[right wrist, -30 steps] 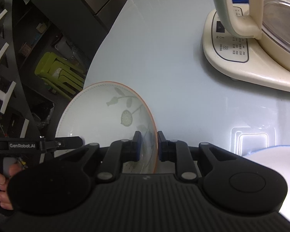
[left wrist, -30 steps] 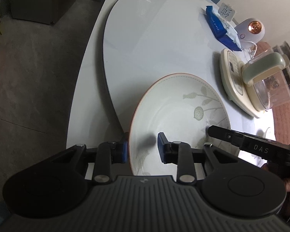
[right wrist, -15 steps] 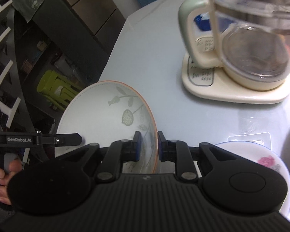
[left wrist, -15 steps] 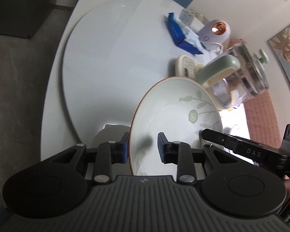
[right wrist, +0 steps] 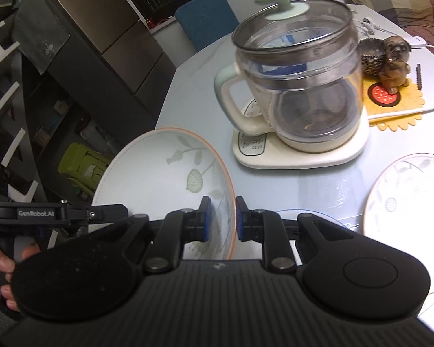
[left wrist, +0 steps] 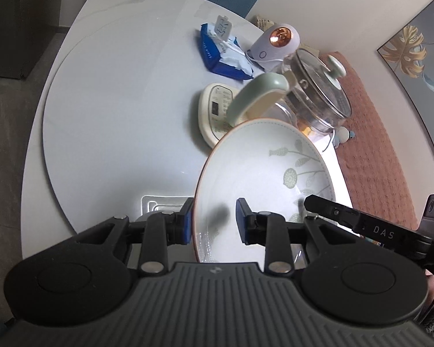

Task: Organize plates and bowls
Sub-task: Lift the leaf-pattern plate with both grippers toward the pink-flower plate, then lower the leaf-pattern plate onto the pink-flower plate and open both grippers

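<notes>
A white bowl (left wrist: 263, 167) with an orange rim and a green leaf pattern hangs tilted above the table, carried by both grippers on opposite sides of its rim. My left gripper (left wrist: 214, 221) is shut on the bowl's left wall, one pad inside and one outside. In the right wrist view my right gripper (right wrist: 221, 219) is shut on the right rim of the same bowl (right wrist: 159, 173). A matching leaf-patterned plate (right wrist: 405, 202) lies on the table at the right. The blue rim of another plate (right wrist: 312, 214) shows just past the right gripper.
A glass kettle (right wrist: 298, 86) on a cream base stands just beyond the bowl. Behind it are a dog figurine (right wrist: 393, 63), a blue wipes pack (left wrist: 220, 52) and a white device (left wrist: 275, 43). The round turntable (left wrist: 115, 101) lies at the left. A person's hand (right wrist: 3, 263) grips the left tool.
Both grippers have risen with the bowl held between them. The kettle and the far table have come into fuller view, and the patterned plate now shows at the right.
</notes>
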Motion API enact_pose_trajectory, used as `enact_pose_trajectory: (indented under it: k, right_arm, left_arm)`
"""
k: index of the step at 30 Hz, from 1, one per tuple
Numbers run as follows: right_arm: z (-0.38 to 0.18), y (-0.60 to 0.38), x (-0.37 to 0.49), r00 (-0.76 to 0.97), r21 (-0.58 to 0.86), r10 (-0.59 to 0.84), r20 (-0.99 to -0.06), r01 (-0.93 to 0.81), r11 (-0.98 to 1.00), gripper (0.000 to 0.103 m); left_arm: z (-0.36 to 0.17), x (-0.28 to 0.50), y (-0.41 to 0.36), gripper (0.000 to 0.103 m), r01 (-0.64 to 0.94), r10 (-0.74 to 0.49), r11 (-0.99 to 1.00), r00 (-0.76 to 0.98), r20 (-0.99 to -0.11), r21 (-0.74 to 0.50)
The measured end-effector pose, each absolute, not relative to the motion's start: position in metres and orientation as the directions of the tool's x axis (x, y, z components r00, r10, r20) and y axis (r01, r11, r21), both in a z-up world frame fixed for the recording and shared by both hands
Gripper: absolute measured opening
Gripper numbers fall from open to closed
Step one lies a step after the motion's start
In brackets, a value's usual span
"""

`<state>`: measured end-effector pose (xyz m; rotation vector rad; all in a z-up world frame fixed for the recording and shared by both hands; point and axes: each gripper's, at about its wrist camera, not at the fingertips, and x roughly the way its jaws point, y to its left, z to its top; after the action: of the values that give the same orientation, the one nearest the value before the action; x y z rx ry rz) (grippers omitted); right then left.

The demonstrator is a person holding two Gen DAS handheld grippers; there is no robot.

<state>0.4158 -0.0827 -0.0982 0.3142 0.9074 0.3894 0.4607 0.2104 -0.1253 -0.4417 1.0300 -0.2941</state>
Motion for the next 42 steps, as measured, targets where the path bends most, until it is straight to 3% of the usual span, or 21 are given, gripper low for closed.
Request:
enact_pose_trajectory:
  k: [13, 22, 42]
  right_arm:
    - [-0.137, -0.147, 0.393, 0.498, 0.415, 0.434, -0.751, -0.156, 0.896, 0.021]
    - [-0.174, -0.178, 0.386, 0.439, 0.430, 0.437, -0.785, -0.122, 0.895, 0.021]
    - [-0.195, -0.180, 0.400, 0.395, 0.438, 0.473, -0.788, -0.180, 0.881, 0.021]
  left_arm:
    - [-0.184, 0.452, 0.136, 0.034, -0.024, -0.400, 0.899, 0.359, -0.843, -0.437]
    - [-0.209, 0.456, 0.090, 0.034, 0.002, -0.320, 0.942, 0.304, -0.897, -0.335]
    - [-0.221, 0.458, 0.075, 0.035, -0.080, -0.206, 0.970, 0.222, -0.953, -0.228]
